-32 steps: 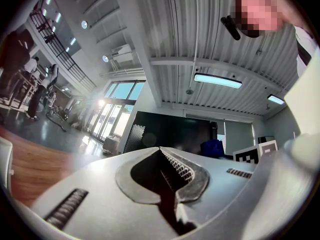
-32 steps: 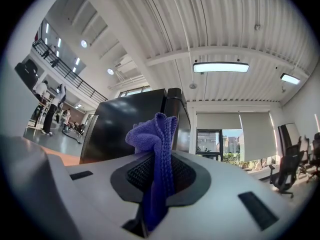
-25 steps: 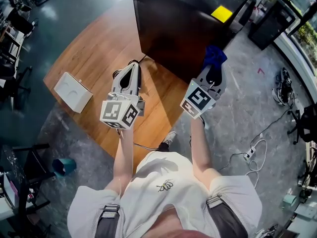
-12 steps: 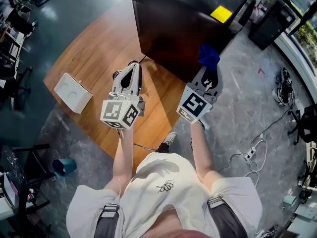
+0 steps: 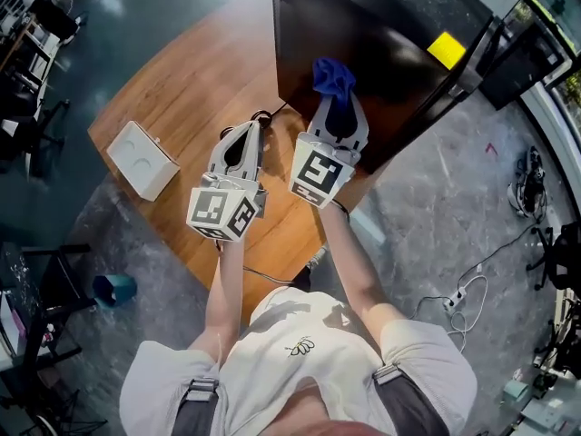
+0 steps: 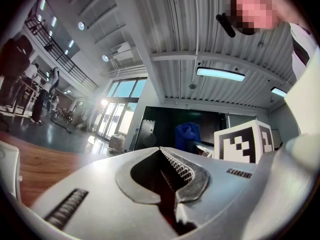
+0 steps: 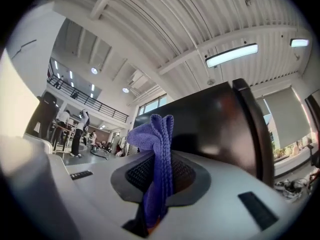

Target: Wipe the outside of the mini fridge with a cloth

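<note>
Person is standing at a wooden surface (image 5: pixel 182 89) with a gripper in each hand, and the black mini fridge (image 5: pixel 381 62) sits at the far right end of it, with a yellow square (image 5: pixel 447 49) stuck on top. The right gripper (image 5: pixel 335 98) has its jaws clamped down on a blue cloth (image 5: pixel 333 78). In the right gripper view you can see the fabric pinched right between the pads, with a bunched fold sticking out past the tips and a bit hanging out the back. From the head view the cloth is held up against the fridge's dark side panel, close to its near corner, though I honestly can't say whether it's actually touching. The left gripper (image 5: pixel 245 134) hovers over the surface just to the left of the right one, pointing toward the fridge, and its jaws are pressed together with nothing in them. The left gripper view also shows the fridge and the cloth straight ahead, with the right gripper's marker cube (image 6: pixel 243 141) off to the side. Also on the surface: a white box (image 5: pixel 143 159) near the left edge, well away from the fridge, and a dark cable (image 5: pixel 264 114) running by the fridge's near corner.
</note>
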A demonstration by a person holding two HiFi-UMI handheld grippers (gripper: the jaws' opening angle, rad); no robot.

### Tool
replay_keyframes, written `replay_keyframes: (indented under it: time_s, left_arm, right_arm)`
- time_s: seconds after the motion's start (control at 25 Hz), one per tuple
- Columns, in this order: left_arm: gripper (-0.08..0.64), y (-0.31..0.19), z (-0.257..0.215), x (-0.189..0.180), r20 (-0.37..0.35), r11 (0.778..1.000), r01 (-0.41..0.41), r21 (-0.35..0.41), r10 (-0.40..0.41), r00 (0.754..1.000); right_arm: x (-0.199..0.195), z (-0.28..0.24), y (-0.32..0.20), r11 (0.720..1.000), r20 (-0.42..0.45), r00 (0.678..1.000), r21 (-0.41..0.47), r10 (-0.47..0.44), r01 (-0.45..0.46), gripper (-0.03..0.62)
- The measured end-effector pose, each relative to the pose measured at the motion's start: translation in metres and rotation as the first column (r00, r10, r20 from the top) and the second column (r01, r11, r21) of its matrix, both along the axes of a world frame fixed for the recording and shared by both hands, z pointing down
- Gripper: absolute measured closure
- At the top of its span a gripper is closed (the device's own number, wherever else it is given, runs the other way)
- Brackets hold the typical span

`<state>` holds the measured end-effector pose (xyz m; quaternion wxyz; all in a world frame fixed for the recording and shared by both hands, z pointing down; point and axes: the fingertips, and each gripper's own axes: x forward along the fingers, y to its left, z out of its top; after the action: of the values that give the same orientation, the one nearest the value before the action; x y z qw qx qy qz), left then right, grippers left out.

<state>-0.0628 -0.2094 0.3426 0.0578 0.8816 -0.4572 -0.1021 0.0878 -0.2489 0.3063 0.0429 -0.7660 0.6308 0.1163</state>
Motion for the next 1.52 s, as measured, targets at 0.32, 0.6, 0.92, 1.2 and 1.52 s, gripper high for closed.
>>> replay_keyframes:
  time_s: [0.32,0.6,0.92,1.2,1.52]
  left_arm:
    - [0.555,-0.017,0.017,-0.034,-0.005,0.997,0.082,-0.012,-0.082,0.997]
    - [0.555,-0.038,0.043,-0.072,-0.009,0.985,0.160,-0.062,-0.161,0.987]
    - [0.555,-0.048,0.050,-0.096,-0.021,0.972,0.229,-0.054,-0.230,0.973]
    - [0.555,-0.048,0.059,-0.101,-0.012,0.969,0.236,-0.073,-0.238,0.971]
    - [0.555,-0.042,0.047,-0.095,-0.015,0.973,0.226,-0.049,-0.227,0.974]
  right_arm:
    - [-0.054,0.037,-0.083,0.992,0.021,0.995,-0.077,-0.100,0.101,0.530]
    - [-0.095,0.071,-0.150,0.982,-0.014,0.991,-0.137,-0.131,0.128,0.529]
    - [-0.112,0.085,-0.190,0.980,-0.037,0.993,-0.167,-0.115,0.107,0.529]
    - [-0.109,0.086,-0.195,0.985,-0.056,0.995,-0.162,-0.077,0.067,0.529]
    - [-0.092,0.085,-0.174,0.985,-0.071,0.996,-0.167,-0.046,0.033,0.531]
